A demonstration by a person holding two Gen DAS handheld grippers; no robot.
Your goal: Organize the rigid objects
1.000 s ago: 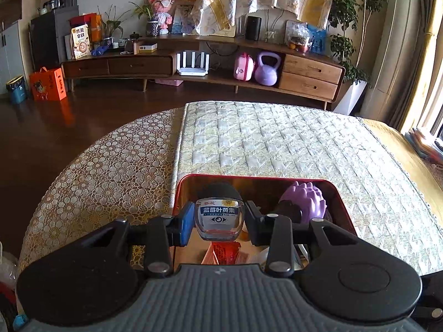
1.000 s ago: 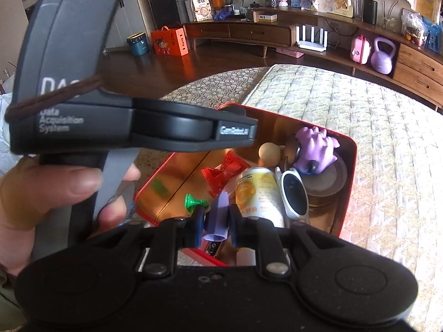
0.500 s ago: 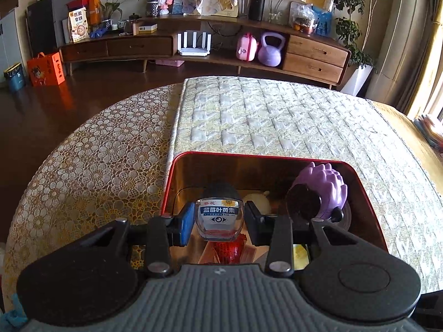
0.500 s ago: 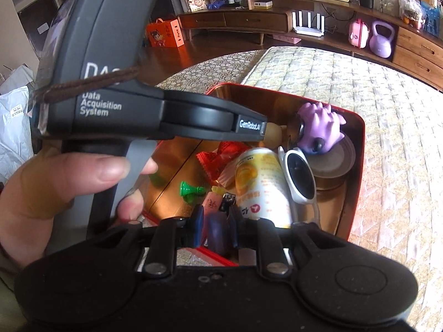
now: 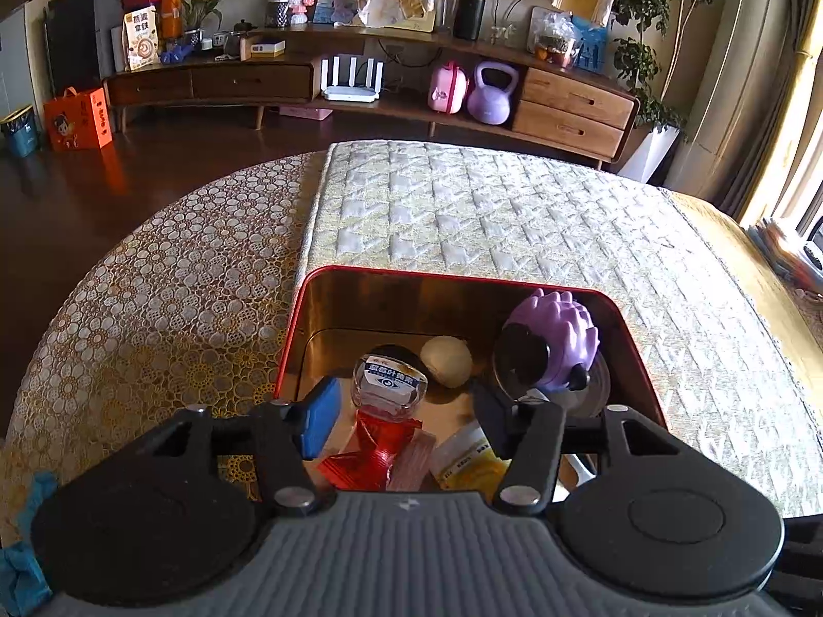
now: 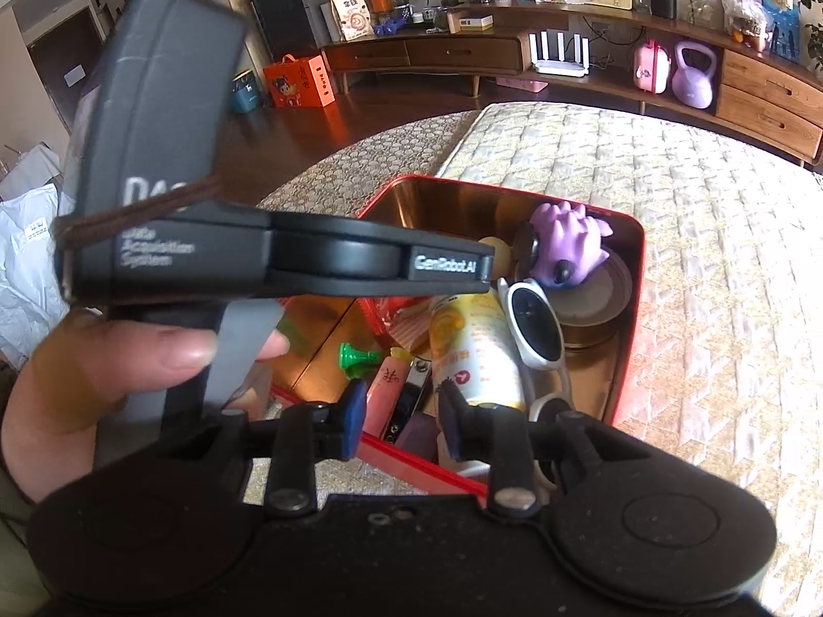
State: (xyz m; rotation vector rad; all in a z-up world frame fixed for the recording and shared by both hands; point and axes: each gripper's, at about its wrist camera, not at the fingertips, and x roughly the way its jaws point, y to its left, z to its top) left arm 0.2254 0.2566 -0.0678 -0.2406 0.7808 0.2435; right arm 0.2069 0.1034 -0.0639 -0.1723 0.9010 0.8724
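Observation:
A red tin [image 5: 638, 355] with a gold inside stands on the quilted bed. My left gripper [image 5: 404, 414] hangs over it, jaws opening, and a small clear bottle [image 5: 389, 383] with a blue label stands free between them on the clutter. My right gripper [image 6: 402, 419] is at the tin's [image 6: 638, 236] near rim, jaws also opening. A dark purple piece [image 6: 419, 434] lies loose below the pads, beside a pink tube [image 6: 383, 385] and a nail clipper [image 6: 411, 391]. A purple spiky toy [image 6: 566, 247], a yellow can [image 6: 473, 349] and a green pawn [image 6: 355, 357] lie inside too.
A hand [image 6: 103, 375] holds the other tool's grey handle [image 6: 154, 118] at the left of the right wrist view. A lace cover [image 5: 154, 308] drapes the bed's left part. A wooden sideboard [image 5: 566, 103] lines the far wall across dark floor.
Both grippers' jaws have spread. The bottle left the left pads and sank into the tin. The purple piece slipped out of the right pads.

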